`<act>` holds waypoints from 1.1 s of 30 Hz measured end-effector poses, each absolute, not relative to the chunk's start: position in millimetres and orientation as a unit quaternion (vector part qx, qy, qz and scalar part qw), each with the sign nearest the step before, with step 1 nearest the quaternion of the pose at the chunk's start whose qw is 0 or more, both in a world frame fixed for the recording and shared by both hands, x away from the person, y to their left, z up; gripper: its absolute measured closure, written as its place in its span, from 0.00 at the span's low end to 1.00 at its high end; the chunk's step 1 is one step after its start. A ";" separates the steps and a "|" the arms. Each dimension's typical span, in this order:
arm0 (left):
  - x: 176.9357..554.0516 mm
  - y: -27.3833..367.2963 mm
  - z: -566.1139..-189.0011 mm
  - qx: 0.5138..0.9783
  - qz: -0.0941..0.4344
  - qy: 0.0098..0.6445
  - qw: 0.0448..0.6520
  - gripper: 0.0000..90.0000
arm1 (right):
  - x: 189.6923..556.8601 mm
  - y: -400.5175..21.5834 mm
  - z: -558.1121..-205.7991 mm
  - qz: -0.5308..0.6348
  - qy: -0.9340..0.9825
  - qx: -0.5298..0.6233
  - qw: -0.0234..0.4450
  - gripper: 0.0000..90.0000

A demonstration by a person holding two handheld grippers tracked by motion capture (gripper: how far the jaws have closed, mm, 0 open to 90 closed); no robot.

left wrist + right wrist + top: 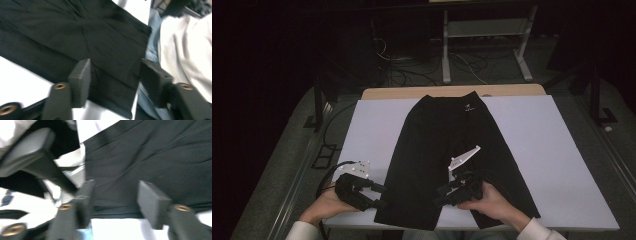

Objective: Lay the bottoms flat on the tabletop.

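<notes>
Since the black shorts (447, 150) look soft and limp, a hem corner is best pinched. Nothing is held by the left gripper (379, 196) or right gripper (438, 196); both jaw pairs are seen parted.

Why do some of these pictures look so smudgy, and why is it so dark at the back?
High view: the white table is bright, the room behind nearly black. Left gripper view: the black trousers are smeared by motion. Right gripper view: blurred too, with white glare at the bottom.
</notes>
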State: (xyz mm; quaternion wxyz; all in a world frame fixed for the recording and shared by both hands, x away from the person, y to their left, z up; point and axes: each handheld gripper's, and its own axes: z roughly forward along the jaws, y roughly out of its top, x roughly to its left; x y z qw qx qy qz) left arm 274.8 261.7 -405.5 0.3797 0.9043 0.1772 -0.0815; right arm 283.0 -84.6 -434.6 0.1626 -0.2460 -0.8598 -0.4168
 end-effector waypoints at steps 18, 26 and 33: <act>290.9 232.8 -402.3 0.889 -0.044 0.206 0.407 0.00 | 296.1 -146.4 -411.5 -0.436 -0.845 -0.306 0.048 0.00; 295.5 218.4 -398.4 0.886 -0.041 0.201 0.417 0.00 | 293.3 -181.3 -404.9 -0.448 -0.830 -0.330 0.017 0.00; 300.1 204.4 -395.0 0.874 -0.027 0.208 0.439 0.00 | 290.5 -206.4 -402.6 -0.463 -0.813 -0.353 -0.003 0.00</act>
